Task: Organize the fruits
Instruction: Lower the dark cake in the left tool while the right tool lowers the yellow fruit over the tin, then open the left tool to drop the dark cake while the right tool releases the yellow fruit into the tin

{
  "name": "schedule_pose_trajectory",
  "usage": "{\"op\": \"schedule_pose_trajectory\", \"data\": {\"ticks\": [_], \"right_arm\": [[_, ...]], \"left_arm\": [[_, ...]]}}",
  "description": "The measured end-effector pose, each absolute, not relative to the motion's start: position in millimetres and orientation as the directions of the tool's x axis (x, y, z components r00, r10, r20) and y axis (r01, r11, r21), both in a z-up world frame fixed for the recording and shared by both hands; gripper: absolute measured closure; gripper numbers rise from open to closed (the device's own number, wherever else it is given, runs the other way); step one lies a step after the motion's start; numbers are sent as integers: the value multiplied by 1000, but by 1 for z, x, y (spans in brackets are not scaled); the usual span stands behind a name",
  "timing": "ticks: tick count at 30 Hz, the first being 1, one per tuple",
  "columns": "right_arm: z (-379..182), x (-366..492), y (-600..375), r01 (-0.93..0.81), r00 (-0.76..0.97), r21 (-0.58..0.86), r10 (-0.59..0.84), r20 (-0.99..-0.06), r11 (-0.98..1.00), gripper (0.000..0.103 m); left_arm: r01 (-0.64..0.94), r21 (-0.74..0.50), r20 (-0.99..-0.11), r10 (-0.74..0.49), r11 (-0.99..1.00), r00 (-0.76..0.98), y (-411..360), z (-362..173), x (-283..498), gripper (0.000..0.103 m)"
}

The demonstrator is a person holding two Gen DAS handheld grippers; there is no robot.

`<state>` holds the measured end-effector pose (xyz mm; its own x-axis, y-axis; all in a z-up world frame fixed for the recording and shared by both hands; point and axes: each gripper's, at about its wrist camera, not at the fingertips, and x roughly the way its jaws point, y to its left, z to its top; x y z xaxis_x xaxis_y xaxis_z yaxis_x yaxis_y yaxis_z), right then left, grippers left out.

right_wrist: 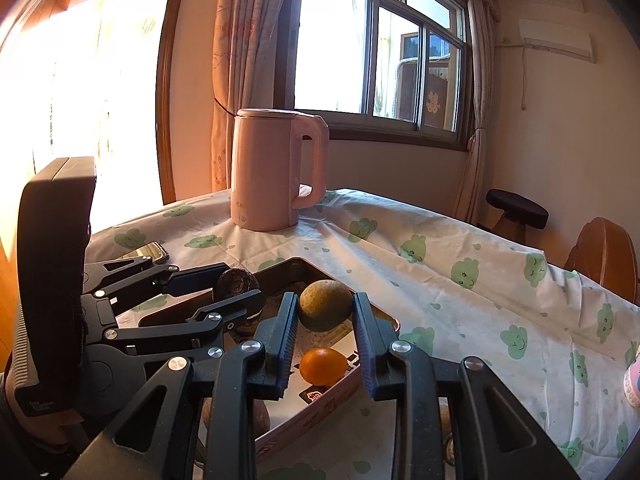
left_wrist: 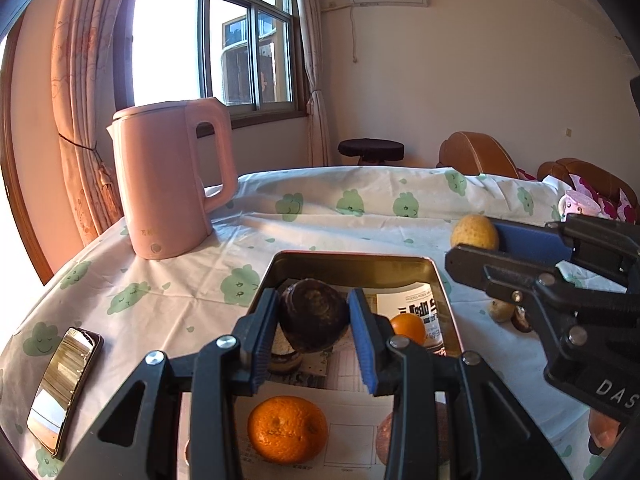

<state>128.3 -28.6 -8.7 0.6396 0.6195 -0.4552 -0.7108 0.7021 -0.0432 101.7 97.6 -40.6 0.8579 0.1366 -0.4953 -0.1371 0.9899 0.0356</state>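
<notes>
The left hand-held gripper (left_wrist: 314, 316) is closed on a dark brown round fruit (left_wrist: 314, 316), with both blue-padded jaws pressing its sides; the fruit is held above the open metal tin (left_wrist: 352, 260) that rests on the bench (left_wrist: 180, 292). The right hand-held gripper (right_wrist: 325, 308) is closed on a yellowish-green round fruit (right_wrist: 325, 308), gripped between its two jaws and held over the near right rim of the same tin (right_wrist: 348, 380). In the left wrist view, the right hand-held gripper (left_wrist: 476, 240) enters from the right side with the yellowish fruit (left_wrist: 474, 232) at its tip, beside the right wall of the tin. In the right wrist view, the left hand-held gripper (right_wrist: 236, 284) enters from the left with the dark fruit (right_wrist: 236, 280) between its jaws. Inside the tin lie a small orange (left_wrist: 408, 328) near the right wall and a larger orange (left_wrist: 287, 429) at the near end, both resting on printed paper lining the bottom. Further small brownish fruits (left_wrist: 502, 310) lie on the bench just right of the tin. A pink electric kettle (left_wrist: 168, 180) stands upright at the far left of the bench, well apart from the tin. A phone (left_wrist: 64, 388) lies flat at the near left edge of the bench. The bench is covered with a white cloth printed with green cloud figures (left_wrist: 288, 206).
</notes>
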Motion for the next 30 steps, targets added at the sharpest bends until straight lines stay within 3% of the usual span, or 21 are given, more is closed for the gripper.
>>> {"op": "schedule_pose_trajectory", "data": {"ticks": [30], "right_arm": [[-44,147,-4,-711,593,-19,585,-553,703,73]], "left_arm": [[-139,21,-613,123,990,781,110,-60,127,65]]}}
